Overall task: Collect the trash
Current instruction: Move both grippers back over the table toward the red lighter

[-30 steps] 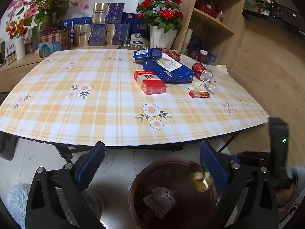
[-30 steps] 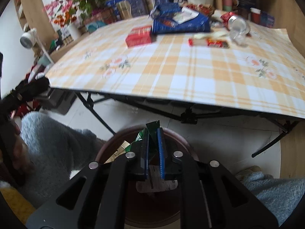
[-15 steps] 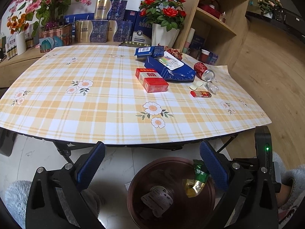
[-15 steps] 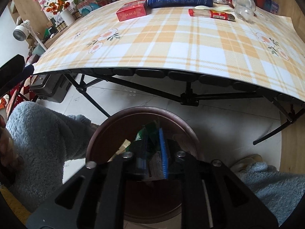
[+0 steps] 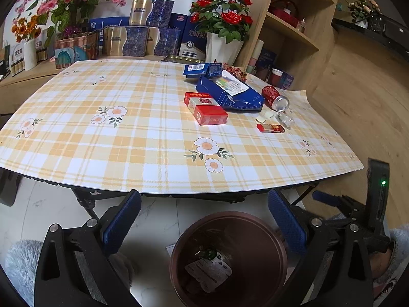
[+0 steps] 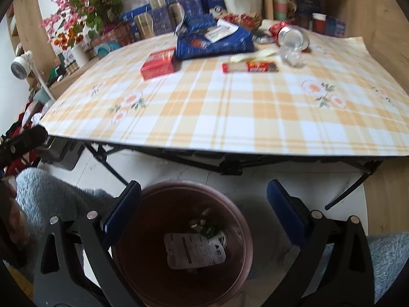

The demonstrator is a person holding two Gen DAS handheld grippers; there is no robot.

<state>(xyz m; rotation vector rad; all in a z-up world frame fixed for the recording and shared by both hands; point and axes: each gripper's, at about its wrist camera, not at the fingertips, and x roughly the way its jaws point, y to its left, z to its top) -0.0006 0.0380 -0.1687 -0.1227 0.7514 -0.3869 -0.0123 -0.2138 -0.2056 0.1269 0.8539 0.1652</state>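
Both grippers spread wide, empty: left gripper point(image 5: 204, 220), right gripper point(image 6: 204, 206), jaws just opened. One bin point(image 6: 237, 263) near; two red boxes point(image 5: 205, 107), one can point(image 5: 274, 97) far right.

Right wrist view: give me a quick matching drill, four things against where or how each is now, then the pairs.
1 right gripper
2 green wrapper
3 red can
4 red box

A lying on its side on the table
B jaws wide, nothing between them
C flat on the table beside the blue bag
D inside the brown bin

Pairs: 1-B, 2-D, 3-A, 4-C
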